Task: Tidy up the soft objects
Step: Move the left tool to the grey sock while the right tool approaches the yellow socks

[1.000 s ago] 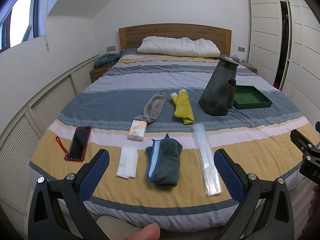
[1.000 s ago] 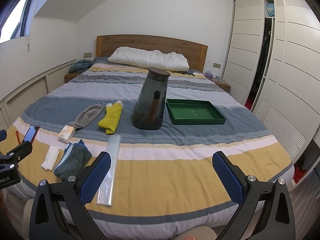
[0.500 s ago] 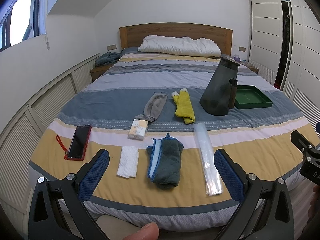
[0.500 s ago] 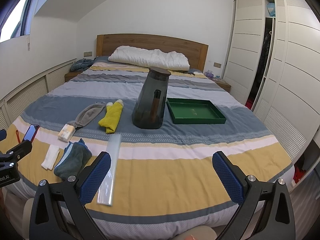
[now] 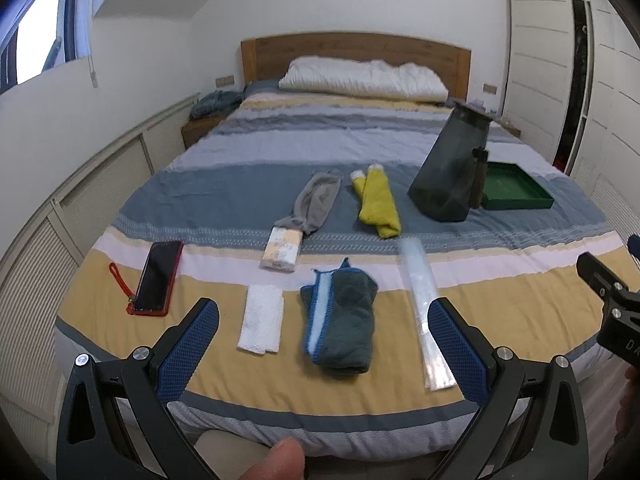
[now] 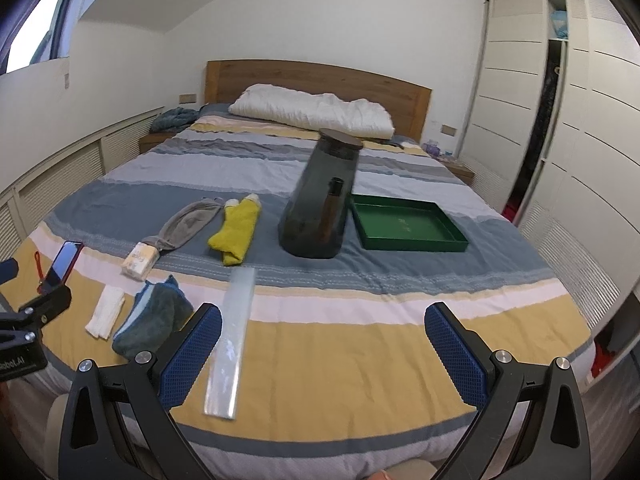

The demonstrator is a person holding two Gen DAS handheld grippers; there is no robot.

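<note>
Against the frames half a second back, both views sit slightly nearer the bed [image 5: 224,184], and the pitcher's edges are smeared with motion; nothing on the bedspread has shifted.

In the left wrist view, going left to right: the red phone [image 5: 157,276] lies at 9 o'clock, the white folded cloth [image 5: 262,323] just beside the dark teal towel [image 5: 345,320] near centre, the tissue pack [image 5: 281,254] touching the tip of the grey sock [image 5: 316,202] at 11 o'clock, the yellow cloth [image 5: 379,201] at 12, the clear plastic sleeve [image 5: 424,308] at 3, and the dark pitcher [image 5: 454,168] in front of the green tray [image 5: 520,192] at 1 o'clock. The left claw [image 5: 324,352] is spread wide, holding nothing. Its right finger covers part of the sleeve's near end; the pitcher hides the tray's left edge.

In the right wrist view the right claw [image 6: 322,354] is likewise spread wide and empty; its left finger overlaps the towel's corner.
</note>
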